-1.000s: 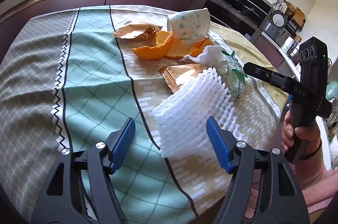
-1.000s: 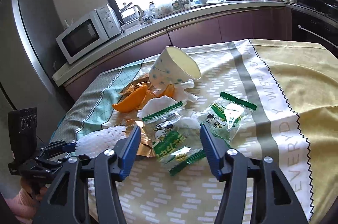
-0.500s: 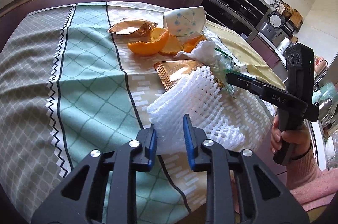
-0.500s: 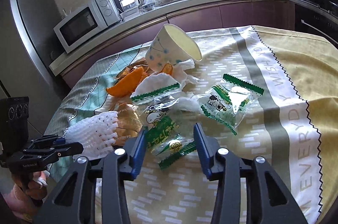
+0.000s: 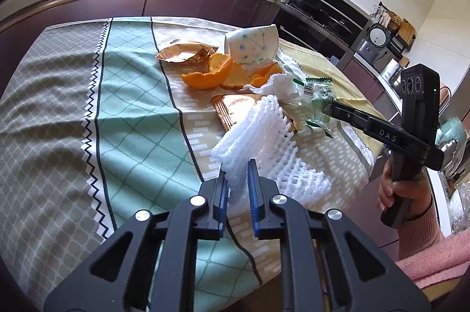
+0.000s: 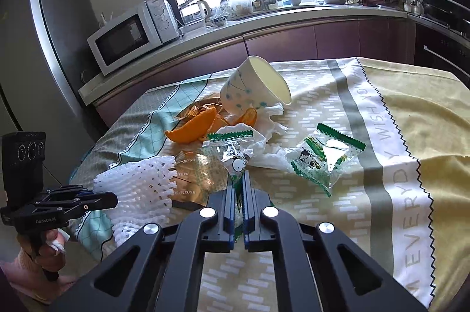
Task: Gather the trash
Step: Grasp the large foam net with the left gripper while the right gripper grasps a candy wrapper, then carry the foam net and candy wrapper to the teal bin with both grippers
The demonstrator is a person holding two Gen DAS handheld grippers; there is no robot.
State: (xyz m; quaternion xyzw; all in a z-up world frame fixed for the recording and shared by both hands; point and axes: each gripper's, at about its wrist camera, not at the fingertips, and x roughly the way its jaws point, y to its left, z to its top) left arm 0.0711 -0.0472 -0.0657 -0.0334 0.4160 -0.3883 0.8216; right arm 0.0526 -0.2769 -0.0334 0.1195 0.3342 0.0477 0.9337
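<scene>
Left wrist view
Left gripper (image 5: 237, 179): jaws just drawn in, now narrow, pinching the near corner of the white foam net (image 5: 258, 141).
Foam net: runs forward and rightward from the gripper; its far end overlaps a copper foil wrapper (image 5: 235, 103).
Ahead of the gripper: orange peels (image 5: 211, 73), a second foil wrapper (image 5: 185, 54) beyond them, and a tipped paper cup (image 5: 252, 44) farthest.
Ahead and right: crumpled tissue (image 5: 279, 85) touching a green snack packet (image 5: 318, 94).
Right gripper (image 5: 329, 107): to the right, tips at that packet; a hand (image 5: 402, 191) in a pink sleeve grips its handle.
Open room: the green and grey cloth of the tabletop (image 5: 73, 106) left of the gripper is bare; the cloth edge falls away just right of the net.

Right wrist view
Right gripper (image 6: 240, 179): jaws just brought together, clamped on the near end of the green snack packet (image 6: 235, 159).
Second snack packet (image 6: 323, 159): ahead and right, apart from the gripper.
Paper cup (image 6: 255, 88): farther ahead, tilted, mouth to the right, resting on peels (image 6: 191, 126) and tissue (image 6: 270, 112).
Foam net (image 6: 138, 185): left of the gripper, with the left gripper (image 6: 113, 198) at its left end.
Open room: yellow cloth of the tabletop (image 6: 426, 135) to the right carries nothing; the tabletop edge drops off at the near left.
</scene>
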